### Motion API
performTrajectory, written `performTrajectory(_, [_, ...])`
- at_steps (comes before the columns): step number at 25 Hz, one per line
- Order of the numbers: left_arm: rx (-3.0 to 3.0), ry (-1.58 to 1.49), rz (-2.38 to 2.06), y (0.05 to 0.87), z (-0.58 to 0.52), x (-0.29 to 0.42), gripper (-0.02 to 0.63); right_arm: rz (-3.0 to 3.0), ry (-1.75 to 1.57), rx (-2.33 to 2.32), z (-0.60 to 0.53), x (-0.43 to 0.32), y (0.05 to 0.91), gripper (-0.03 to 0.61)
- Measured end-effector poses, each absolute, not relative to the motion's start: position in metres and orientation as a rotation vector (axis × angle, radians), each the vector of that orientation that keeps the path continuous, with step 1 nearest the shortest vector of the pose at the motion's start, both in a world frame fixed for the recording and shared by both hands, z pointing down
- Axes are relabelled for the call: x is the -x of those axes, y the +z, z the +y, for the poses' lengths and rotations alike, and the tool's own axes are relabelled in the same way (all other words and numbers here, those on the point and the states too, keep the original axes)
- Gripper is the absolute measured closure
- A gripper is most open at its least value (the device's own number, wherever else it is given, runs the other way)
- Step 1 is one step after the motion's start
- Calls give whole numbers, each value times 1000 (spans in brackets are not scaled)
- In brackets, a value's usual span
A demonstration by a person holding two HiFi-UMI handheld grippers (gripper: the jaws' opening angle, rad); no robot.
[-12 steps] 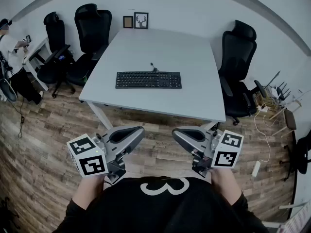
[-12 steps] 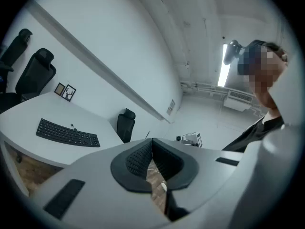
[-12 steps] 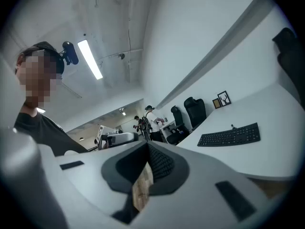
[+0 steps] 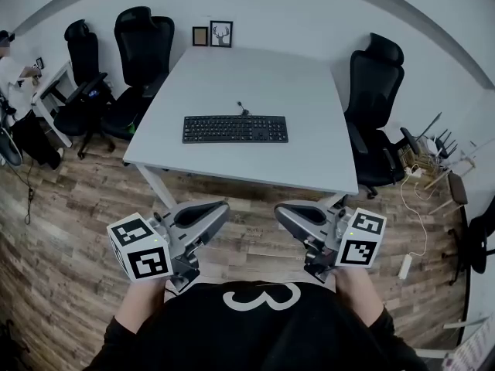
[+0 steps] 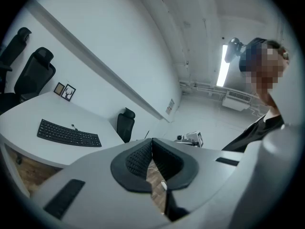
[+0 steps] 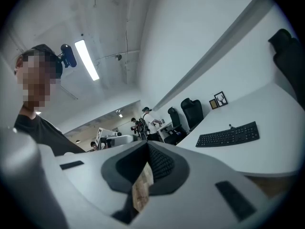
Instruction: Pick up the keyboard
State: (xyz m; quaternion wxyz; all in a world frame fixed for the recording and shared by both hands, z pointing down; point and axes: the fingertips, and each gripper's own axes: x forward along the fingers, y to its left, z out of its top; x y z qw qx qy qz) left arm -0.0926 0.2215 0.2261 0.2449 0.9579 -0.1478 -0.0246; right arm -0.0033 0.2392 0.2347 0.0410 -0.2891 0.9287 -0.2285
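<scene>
Grippers, grey, hand-held: left gripper (image 4: 219, 212) and right gripper (image 4: 285, 215) level before the torso, tips facing, jaws pressed together, empty; flat black keyboard (image 4: 235, 128) on white rectangular table (image 4: 309, 161), well apart.

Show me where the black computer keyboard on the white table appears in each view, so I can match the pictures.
Head view: black keyboard at centre, on the white table.
Left gripper view: keyboard left of middle.
Right gripper view: keyboard right of middle.
Shared landmark: the black-framed deer picture at the table's far edge, beyond the keyboard.
</scene>
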Motion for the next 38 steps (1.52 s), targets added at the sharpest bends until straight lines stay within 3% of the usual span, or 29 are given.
performTrajectory(24, [-2624,-119,-317,232,204,133,600,2786,-766,991,231,38,246,571])
performTrajectory(38, [-2573,-104,-472,245,133,132,600,2825,-821,856,150,33,255,570])
